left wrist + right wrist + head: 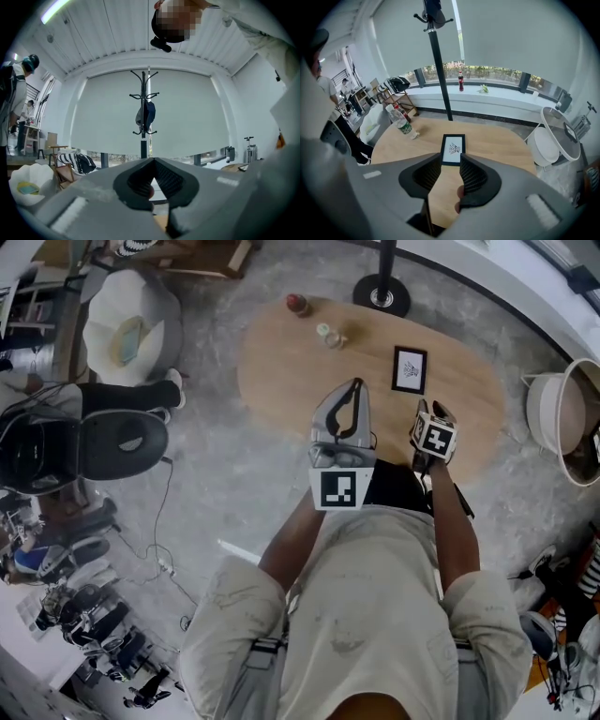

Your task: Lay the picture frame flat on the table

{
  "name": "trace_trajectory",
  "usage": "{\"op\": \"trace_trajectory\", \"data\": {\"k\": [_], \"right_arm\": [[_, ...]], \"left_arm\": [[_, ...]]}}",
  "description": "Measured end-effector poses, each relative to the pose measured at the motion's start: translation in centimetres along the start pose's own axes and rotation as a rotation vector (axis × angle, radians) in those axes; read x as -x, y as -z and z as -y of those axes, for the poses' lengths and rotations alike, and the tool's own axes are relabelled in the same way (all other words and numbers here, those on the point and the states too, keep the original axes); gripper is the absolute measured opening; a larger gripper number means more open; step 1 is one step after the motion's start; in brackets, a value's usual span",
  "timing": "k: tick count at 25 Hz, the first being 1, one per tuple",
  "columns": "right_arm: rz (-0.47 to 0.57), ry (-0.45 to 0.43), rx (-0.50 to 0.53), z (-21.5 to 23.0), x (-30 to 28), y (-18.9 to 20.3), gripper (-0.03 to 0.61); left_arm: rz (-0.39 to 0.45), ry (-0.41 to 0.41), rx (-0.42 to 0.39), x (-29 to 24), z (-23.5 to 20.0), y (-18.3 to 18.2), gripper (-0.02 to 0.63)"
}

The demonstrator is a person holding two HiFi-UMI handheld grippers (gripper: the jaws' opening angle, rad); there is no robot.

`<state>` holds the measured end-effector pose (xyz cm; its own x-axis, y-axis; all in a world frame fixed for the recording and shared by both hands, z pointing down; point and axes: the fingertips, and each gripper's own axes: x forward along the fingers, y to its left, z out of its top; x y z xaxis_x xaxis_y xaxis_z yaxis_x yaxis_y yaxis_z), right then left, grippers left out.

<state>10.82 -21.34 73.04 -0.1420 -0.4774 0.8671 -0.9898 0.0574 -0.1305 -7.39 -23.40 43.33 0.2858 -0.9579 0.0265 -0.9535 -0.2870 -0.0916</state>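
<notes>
A black picture frame (410, 369) with a white print lies flat on the oval wooden table (281, 362), toward its far right part. My right gripper (431, 411) hovers over the table's near edge, just short of the frame, and stands open with nothing in it. In the right gripper view the frame (453, 149) shows just beyond the parted jaws of that gripper (451, 159), apart from them. My left gripper (354, 386) is lifted above the table's near edge and tilted upward. Its jaws (152, 160) meet at the tips, shut on nothing, and face the window blind.
A clear bottle (328, 335) and a red-topped bottle (297, 304) stand at the table's far left end. The coat stand's base (382, 293) sits behind the table. A white tub (553, 413) is at the right, a white beanbag (131, 320) and black chair (112, 442) at the left.
</notes>
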Motion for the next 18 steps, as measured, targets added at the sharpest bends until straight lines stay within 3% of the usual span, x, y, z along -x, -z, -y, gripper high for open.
{"op": "trace_trajectory", "data": {"k": [2, 5, 8, 13, 18], "right_arm": [[0.032, -0.007, -0.004, -0.3, 1.3, -0.5, 0.127], [0.085, -0.012, -0.013, -0.3, 3.1, -1.5, 0.127], [0.138, -0.008, -0.025, -0.2, 4.9, -2.2, 0.127], [0.226, 0.001, -0.061, 0.4, 8.6, -3.1, 0.127], [0.335, 0.009, -0.034, 0.2, 11.9, -4.4, 0.127]], "left_arm": [[-0.041, 0.007, 0.011, 0.7, 0.1, 0.6, 0.005], [-0.021, -0.004, 0.061, 1.2, 0.3, 0.2, 0.005], [0.015, 0.017, 0.002, 1.7, 0.5, -0.6, 0.005], [-0.002, 0.011, 0.108, 2.9, 0.6, -0.8, 0.005], [0.046, 0.039, 0.073, 3.8, 0.6, -2.1, 0.005]]}}
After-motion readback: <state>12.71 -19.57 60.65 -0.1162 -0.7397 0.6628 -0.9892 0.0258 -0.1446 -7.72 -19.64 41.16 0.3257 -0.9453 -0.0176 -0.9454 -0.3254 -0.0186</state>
